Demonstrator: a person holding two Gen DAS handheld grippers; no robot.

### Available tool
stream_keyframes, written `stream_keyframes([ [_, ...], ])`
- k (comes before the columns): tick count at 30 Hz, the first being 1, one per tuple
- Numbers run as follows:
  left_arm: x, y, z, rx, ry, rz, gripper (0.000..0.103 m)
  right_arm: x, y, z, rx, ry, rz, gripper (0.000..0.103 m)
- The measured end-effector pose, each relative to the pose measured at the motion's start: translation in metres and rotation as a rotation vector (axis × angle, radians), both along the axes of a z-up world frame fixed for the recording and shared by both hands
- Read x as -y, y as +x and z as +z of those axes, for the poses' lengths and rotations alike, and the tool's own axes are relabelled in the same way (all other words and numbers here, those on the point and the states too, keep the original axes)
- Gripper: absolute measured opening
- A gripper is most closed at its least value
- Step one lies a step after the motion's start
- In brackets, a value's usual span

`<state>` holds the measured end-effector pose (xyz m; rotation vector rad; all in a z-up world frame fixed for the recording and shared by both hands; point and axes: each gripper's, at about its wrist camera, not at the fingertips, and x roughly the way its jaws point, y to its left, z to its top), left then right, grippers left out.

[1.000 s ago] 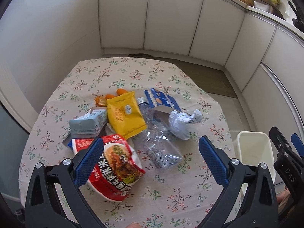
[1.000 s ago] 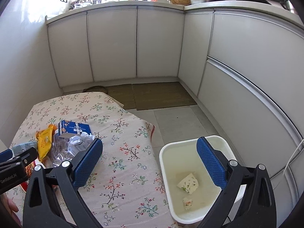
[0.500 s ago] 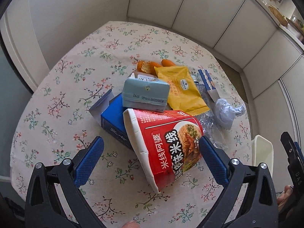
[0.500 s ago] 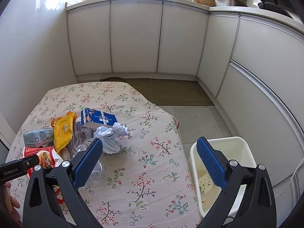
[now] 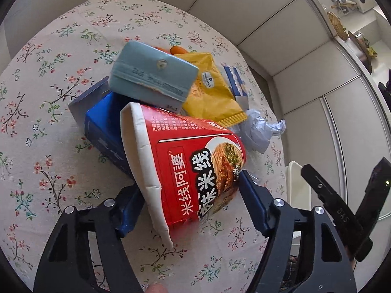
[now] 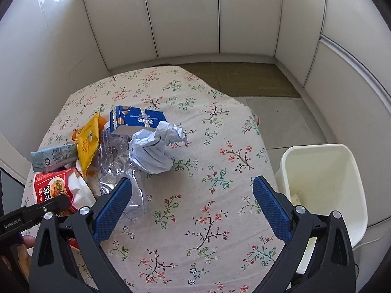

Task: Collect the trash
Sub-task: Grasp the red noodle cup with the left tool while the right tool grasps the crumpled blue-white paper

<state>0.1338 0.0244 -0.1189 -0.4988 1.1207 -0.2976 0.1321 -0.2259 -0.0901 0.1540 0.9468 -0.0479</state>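
Note:
A red noodle cup lies on its side in a trash pile on the floral tablecloth. My left gripper has its two blue pads against the cup's sides and grips it. A pale blue carton, a blue box, a yellow snack bag and crumpled paper lie beyond. My right gripper is open and empty above the table, just short of the crumpled paper and a clear plastic bottle. The red cup also shows in the right wrist view.
A white bin stands on the floor at the table's right edge with scraps inside. A blue biscuit box lies behind the paper. White cabinets ring the room. A mat lies on the floor beyond.
My left gripper has moved in over the pile and closed on the red noodle cup. My right gripper has swung left from over the bin to above the table.

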Motion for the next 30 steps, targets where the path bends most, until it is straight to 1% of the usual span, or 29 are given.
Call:
stream_keyframes([
  [3,0.001,-0.002,0.006,0.009,-0.017,-0.011,0.067,0.001,0.006,-0.008,-0.032,0.015,0.013,0.096],
  [5,0.003,-0.005,0.013,0.024,-0.019,-0.029,0.067,-0.002,0.011,-0.013,-0.057,0.031,0.048,0.096],
  [8,0.004,-0.01,0.028,0.052,-0.029,-0.045,0.067,-0.01,0.014,-0.017,-0.068,0.01,0.091,0.096],
  [10,0.0,-0.014,0.044,0.095,-0.022,-0.037,0.067,-0.013,0.017,-0.016,-0.058,-0.013,0.097,0.096],
  [12,-0.006,-0.016,0.062,0.151,-0.017,-0.019,0.067,-0.011,0.024,-0.013,-0.051,-0.01,0.086,0.096],
  [16,-0.012,-0.016,0.089,0.241,-0.005,0.008,0.067,-0.004,0.044,-0.01,-0.053,0.078,0.056,0.096],
  [18,-0.012,-0.016,0.093,0.26,0.002,0.012,0.067,-0.004,0.054,-0.012,-0.057,0.126,0.054,0.096],
  [20,-0.011,-0.014,0.094,0.261,0.012,0.012,0.067,-0.006,0.066,-0.016,-0.061,0.164,0.058,0.096],
  [25,-0.006,-0.009,0.085,0.232,0.027,0.005,0.067,-0.014,0.086,-0.035,-0.1,0.201,0.052,0.096],
  [26,-0.005,-0.007,0.084,0.231,0.034,0.003,0.067,-0.015,0.088,-0.037,-0.102,0.203,0.052,0.092],
  [28,-0.005,-0.007,0.083,0.232,0.043,0.002,0.067,-0.019,0.091,-0.039,-0.109,0.209,0.066,0.074],
  [29,-0.004,-0.006,0.083,0.233,0.045,0.002,0.067,-0.022,0.092,-0.04,-0.117,0.214,0.08,0.063],
  [30,-0.004,-0.006,0.083,0.233,0.047,0.002,0.067,-0.024,0.093,-0.041,-0.118,0.219,0.088,0.049],
])
